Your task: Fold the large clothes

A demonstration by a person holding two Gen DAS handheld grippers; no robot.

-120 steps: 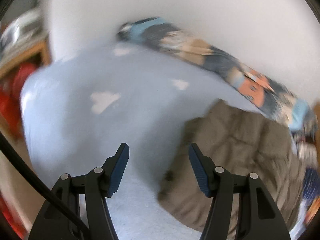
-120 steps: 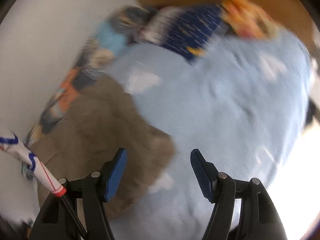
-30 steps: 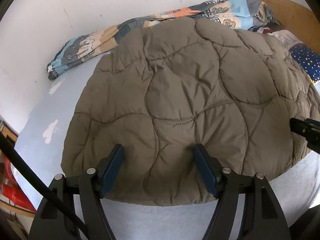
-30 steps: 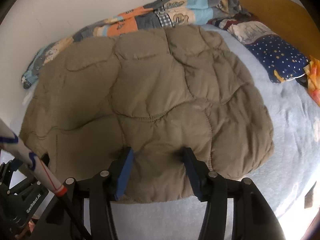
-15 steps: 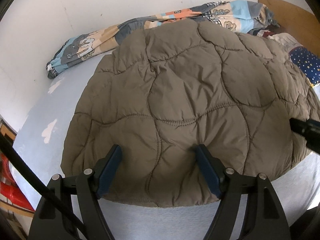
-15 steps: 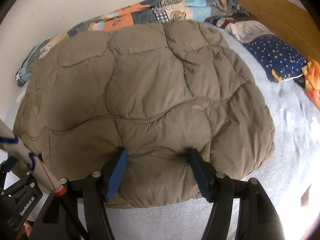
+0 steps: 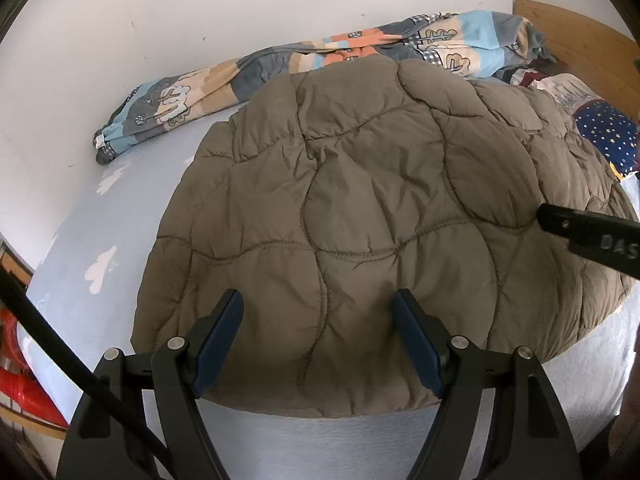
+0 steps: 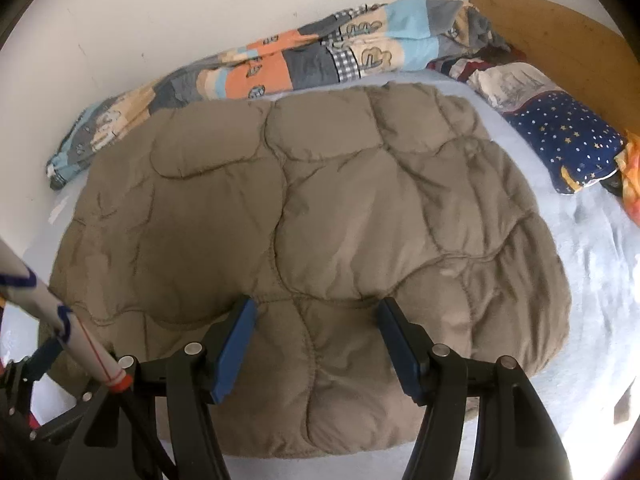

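Note:
A brown quilted jacket [image 7: 360,208] [image 8: 320,200] lies spread flat on the light blue bed sheet [image 7: 100,240] [image 8: 592,260], with its near hem facing me. My left gripper [image 7: 317,300] hovers open over the left part of that hem, its blue pads clear of the fabric. Over the right part of the hem my right gripper [image 8: 317,306] is open too, nothing pinched between its pads. One black finger of the right gripper [image 7: 580,232] juts in at the right edge of the left wrist view.
A rolled patchwork blanket [image 7: 320,56] [image 8: 280,64] lies along the white wall behind the jacket. A starry navy pillow [image 8: 560,136] and other bedding sit by the wooden headboard [image 8: 560,32] at right. Red objects [image 7: 24,380] stand beyond the bed's left edge.
Four seconds ago the jacket sat bunched to one side; now it lies spread out. Over the last second the right jaws widened and that gripper drew back slightly. The left barely moved.

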